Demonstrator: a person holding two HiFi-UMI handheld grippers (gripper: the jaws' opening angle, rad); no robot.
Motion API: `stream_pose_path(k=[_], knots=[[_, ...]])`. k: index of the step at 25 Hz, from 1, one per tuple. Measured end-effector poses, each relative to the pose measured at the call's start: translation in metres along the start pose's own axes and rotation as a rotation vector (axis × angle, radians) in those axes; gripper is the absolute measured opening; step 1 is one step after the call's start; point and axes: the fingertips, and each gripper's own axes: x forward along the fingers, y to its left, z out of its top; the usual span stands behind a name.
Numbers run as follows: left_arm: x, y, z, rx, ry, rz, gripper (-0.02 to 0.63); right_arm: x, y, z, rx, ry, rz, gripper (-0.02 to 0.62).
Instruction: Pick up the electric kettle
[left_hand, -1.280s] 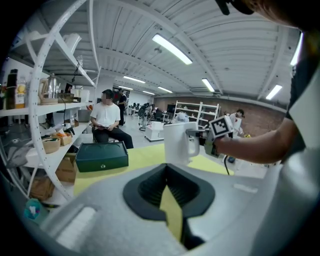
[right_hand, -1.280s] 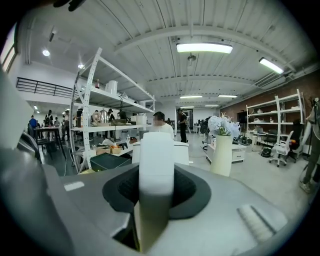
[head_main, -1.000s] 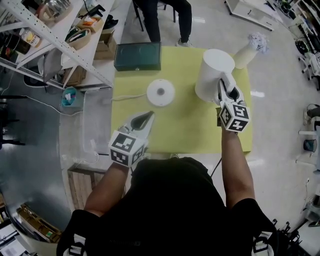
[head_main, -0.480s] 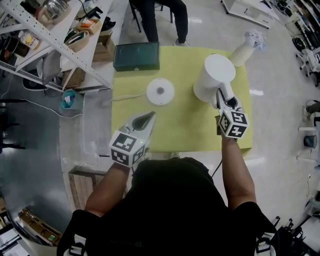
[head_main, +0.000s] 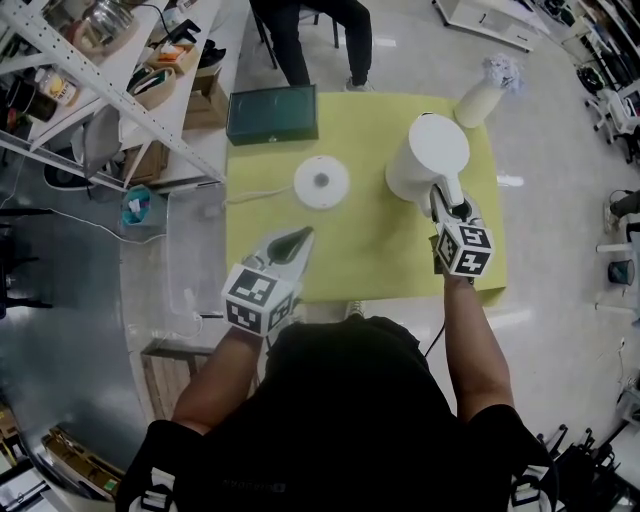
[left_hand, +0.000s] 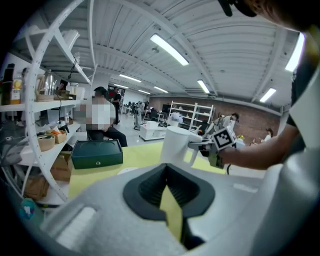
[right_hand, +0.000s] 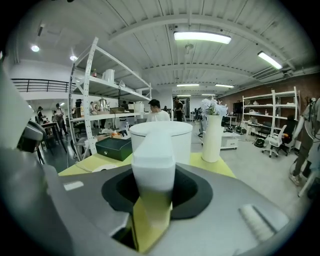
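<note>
Right gripper (head_main: 447, 198) sits lower than before, jaws seemingly pinching handle of white cylindrical electric kettle (head_main: 428, 150), far right; left gripper (head_main: 303, 234) pressed together. Risk: loose hold, kettle swings, slips.

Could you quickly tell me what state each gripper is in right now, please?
Left gripper: closed, holding nothing.
Right gripper: closed on the handle of the electric kettle.
</note>
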Motion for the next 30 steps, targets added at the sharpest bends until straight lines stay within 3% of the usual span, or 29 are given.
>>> stream_pose_path(k=[8,20,26,30], knots=[[-0.013,0.002,0.001,0.007,-0.009,-0.013,0.002,-0.001,0.000,-0.001,0.024,0.014,0.001,0.138],[-0.040,0.011,-0.004,0.029,-0.015,-0.034,0.002,-0.029,0.001,-0.014,0.089,0.014,-0.113,0.163],[-0.055,0.012,-0.010,0.044,-0.016,-0.057,0.002,-0.050,0.008,-0.027,0.112,0.012,-0.172,0.103],[-0.068,0.014,-0.015,0.050,-0.022,-0.068,0.002,-0.063,0.031,-0.029,0.115,0.000,-0.160,0.072]])
